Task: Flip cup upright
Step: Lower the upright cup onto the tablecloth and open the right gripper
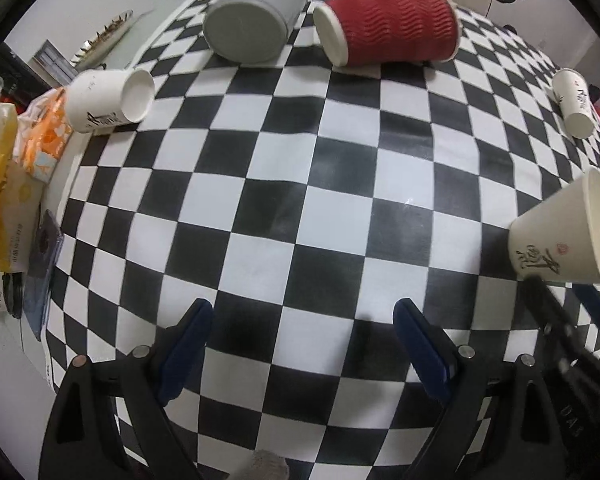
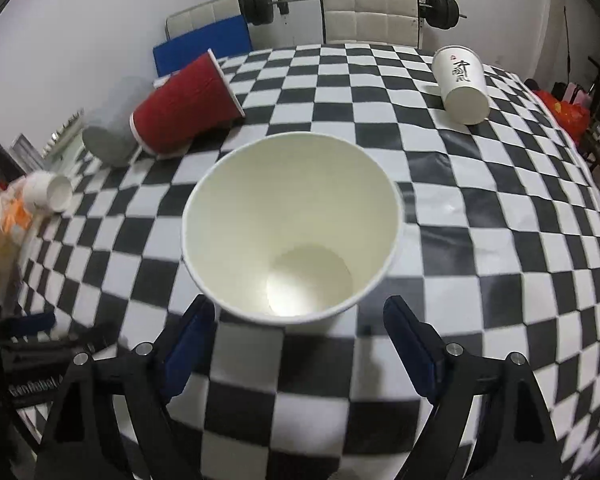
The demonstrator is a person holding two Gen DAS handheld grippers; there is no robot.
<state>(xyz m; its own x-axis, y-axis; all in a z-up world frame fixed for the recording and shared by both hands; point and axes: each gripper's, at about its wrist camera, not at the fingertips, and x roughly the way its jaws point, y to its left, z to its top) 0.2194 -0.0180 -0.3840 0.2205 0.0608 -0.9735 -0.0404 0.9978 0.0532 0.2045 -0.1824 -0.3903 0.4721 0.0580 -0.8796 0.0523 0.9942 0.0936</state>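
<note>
A white paper cup (image 2: 292, 224) stands upright on the checkered tablecloth (image 2: 480, 208), its open mouth facing my right wrist camera. My right gripper (image 2: 299, 322) is open, its blue-padded fingers (image 2: 192, 336) either side of the cup's base and apart from it. The same cup (image 1: 568, 232) shows at the right edge of the left wrist view, with the right gripper's dark body (image 1: 560, 332) below it. My left gripper (image 1: 303, 322) is open and empty over the cloth (image 1: 300, 184).
Other cups lie on their sides: a red ribbed one (image 1: 392, 24) (image 2: 188, 108), a grey one (image 1: 252, 12) (image 2: 108, 132), a small white one (image 1: 108, 98) (image 2: 48, 192) at the left, a tall white printed one (image 1: 574, 100) (image 2: 462, 82) at the right. Orange and yellow bags (image 1: 40, 132) sit at the left edge.
</note>
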